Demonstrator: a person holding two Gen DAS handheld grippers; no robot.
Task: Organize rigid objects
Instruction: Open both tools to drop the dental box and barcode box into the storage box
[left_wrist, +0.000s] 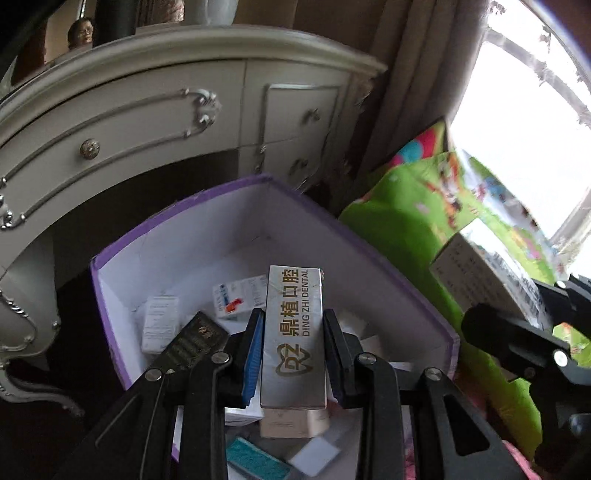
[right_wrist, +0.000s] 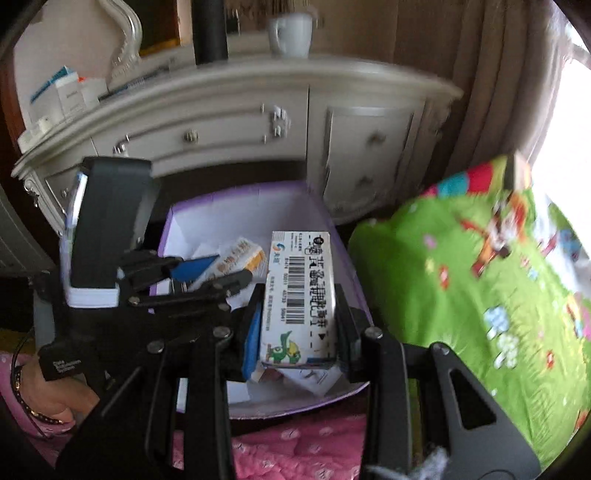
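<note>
Left wrist view: left tool (left_wrist: 293, 354) clamps silver dental carton (left_wrist: 293, 332) over purple box (left_wrist: 369, 251); right wrist view alone shows right tool (right_wrist: 299, 325) clamping barcode carton (right_wrist: 301, 291), dresser (right_wrist: 236, 122) at 12 o'clock.

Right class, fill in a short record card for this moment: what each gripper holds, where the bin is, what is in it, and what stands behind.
left gripper: shut on a silver dental box
right gripper: shut on a white barcode box
bin: open purple box, below both grippers
bin contents: several small cartons, lying loose
behind: white dresser with a mug on top
beside bin: green cartoon mat
</note>
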